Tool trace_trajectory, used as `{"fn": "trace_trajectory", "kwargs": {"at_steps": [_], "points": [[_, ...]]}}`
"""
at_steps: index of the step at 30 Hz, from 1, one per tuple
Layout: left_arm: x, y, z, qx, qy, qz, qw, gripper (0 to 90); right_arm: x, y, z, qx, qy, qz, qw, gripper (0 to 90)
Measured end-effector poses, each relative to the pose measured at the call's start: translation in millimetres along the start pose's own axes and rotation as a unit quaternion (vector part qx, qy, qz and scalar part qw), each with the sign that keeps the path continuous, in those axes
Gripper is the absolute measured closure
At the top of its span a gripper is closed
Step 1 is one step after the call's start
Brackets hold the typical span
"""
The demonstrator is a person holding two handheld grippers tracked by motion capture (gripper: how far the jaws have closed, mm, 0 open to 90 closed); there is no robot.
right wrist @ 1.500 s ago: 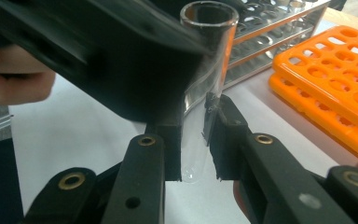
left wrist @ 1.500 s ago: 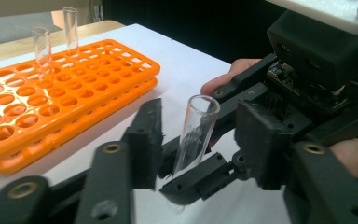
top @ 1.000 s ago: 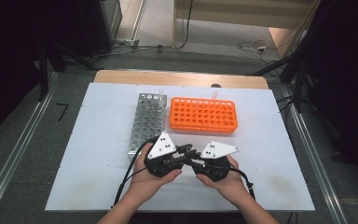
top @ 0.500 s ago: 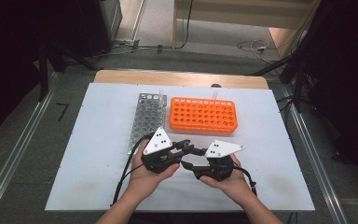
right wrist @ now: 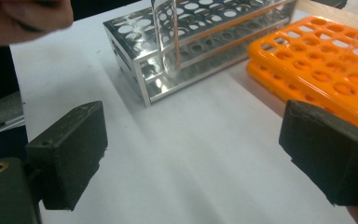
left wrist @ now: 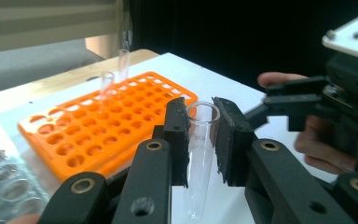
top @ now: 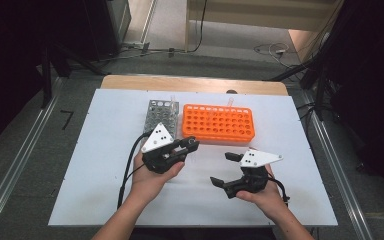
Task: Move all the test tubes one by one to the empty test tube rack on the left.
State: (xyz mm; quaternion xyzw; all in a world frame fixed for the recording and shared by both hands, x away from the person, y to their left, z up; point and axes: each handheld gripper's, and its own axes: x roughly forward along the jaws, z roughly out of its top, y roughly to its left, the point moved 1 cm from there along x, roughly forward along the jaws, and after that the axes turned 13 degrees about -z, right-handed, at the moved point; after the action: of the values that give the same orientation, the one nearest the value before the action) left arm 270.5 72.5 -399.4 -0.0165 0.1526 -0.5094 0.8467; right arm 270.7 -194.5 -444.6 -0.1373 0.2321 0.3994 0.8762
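Observation:
My left gripper [left wrist: 200, 112] is shut on a clear glass test tube [left wrist: 199, 154], which stands upright between the pads with its open mouth on top. In the high view the left gripper [top: 191, 145] hovers just in front of the orange tube rack [top: 219, 122]. My right gripper [top: 224, 169] is lower and to the right, near the table's front. Its jaws have just been opening and now stand wide apart [right wrist: 198, 154] with nothing between them. A steel rack [top: 159, 114] sits left of the orange one.
Two clear tubes [left wrist: 107, 86] stand in the orange rack [left wrist: 98, 126] near its far edge. One tube [right wrist: 165, 37] stands in the steel rack [right wrist: 200, 44]. The white table board [top: 105, 175] has bare room at left and front.
The two grippers were close together, jaw to jaw; they have drawn apart. The right gripper's jaws opened and it pulled back to the right. The left gripper kept the tube.

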Motion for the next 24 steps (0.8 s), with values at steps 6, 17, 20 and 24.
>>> {"fn": "trace_trajectory", "kwargs": {"at_steps": [6, 17, 20, 24], "points": [[-6.9, 15.3, 11.2, -0.001, -0.004, 0.016, 0.9999, 75.9, -13.5, -12.2, -10.0, 0.01, -0.001, -0.021, 0.9997, 2.7], [-11.4, 40.5, 22.3, -0.006, -0.008, 0.042, 0.9991, 75.9, -33.0, -32.3, -27.3, 0.025, 0.009, -0.05, 0.9984, 2.7], [-10.9, 48.3, 24.4, -0.008, -0.009, 0.049, 0.9987, 75.9, -36.9, -35.7, -31.1, 0.032, 0.012, -0.051, 0.9981, 2.7], [-10.3, 58.3, 25.7, -0.012, -0.011, 0.058, 0.9982, 75.9, -41.3, -38.6, -35.6, 0.032, 0.017, -0.052, 0.998, 2.7]]}}
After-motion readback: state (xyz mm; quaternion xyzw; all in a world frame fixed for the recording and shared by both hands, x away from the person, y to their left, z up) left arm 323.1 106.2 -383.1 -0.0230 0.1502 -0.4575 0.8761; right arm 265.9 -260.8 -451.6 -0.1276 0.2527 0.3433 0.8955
